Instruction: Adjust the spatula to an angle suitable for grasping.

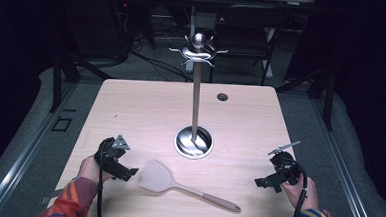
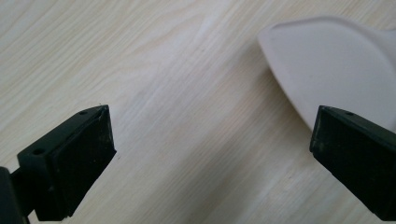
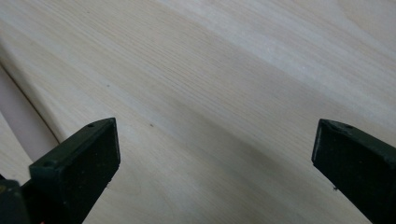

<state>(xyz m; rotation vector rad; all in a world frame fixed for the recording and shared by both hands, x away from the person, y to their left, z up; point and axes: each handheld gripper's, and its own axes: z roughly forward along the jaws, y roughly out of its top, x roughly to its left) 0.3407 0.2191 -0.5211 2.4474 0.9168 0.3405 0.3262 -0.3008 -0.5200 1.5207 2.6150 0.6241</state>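
Spatula [image 1: 160, 177] between grippers; left gripper [image 1: 126, 173] probably just beside blade.

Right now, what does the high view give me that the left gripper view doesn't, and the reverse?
High view alone: the metal hook stand, the spatula's handle, and the right gripper. Left gripper view alone: close wood grain and the left gripper standing open, its right jaw over the blade's edge. Both share the spatula blade and the wooden table.
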